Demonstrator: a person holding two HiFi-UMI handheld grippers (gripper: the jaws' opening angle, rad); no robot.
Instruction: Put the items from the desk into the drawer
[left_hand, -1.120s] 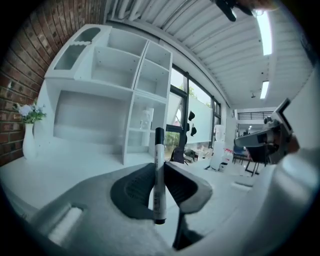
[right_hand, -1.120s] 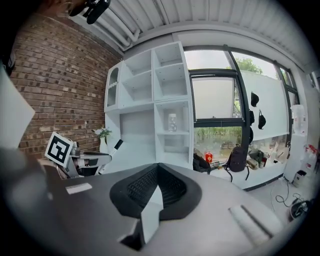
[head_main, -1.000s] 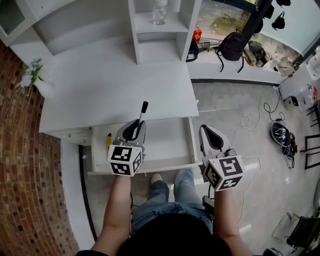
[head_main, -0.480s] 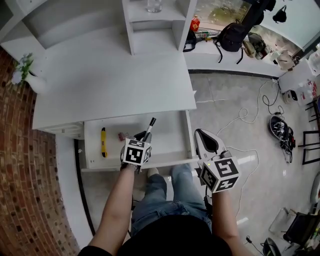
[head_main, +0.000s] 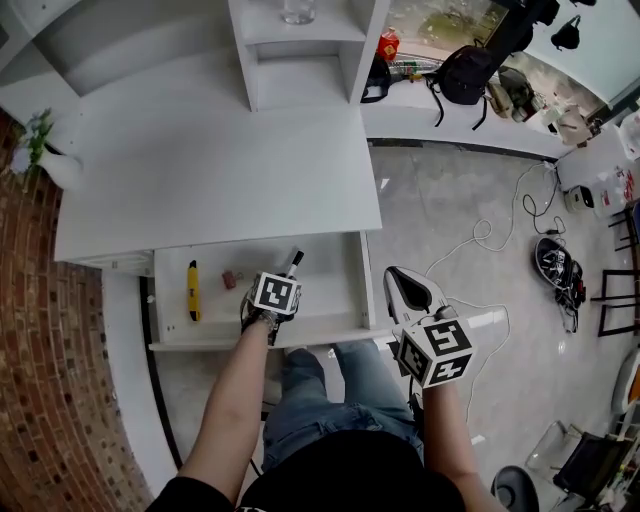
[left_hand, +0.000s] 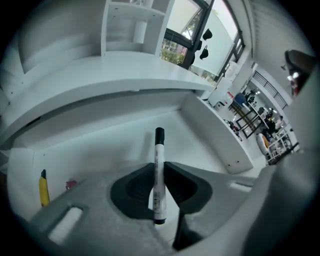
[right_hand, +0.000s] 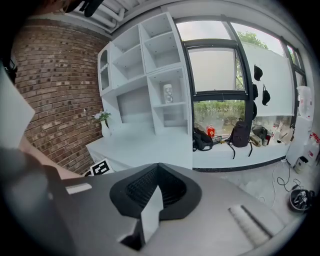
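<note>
My left gripper is shut on a white marker with a black cap and points steeply down inside the open white drawer. In the left gripper view the marker stands upright between the dark pads, its capped end just above the drawer floor. A yellow utility knife and a small reddish item lie in the drawer's left part. My right gripper hangs shut and empty just right of the drawer's front corner, over the floor.
The white desk top above the drawer is bare, with a shelf unit at its back and a vase of flowers at the left by the brick wall. Cables lie on the floor to the right.
My left gripper has dropped from the desk's front edge down into the drawer, tilting more steeply, with the marker still in it. The right gripper has sunk a little.
</note>
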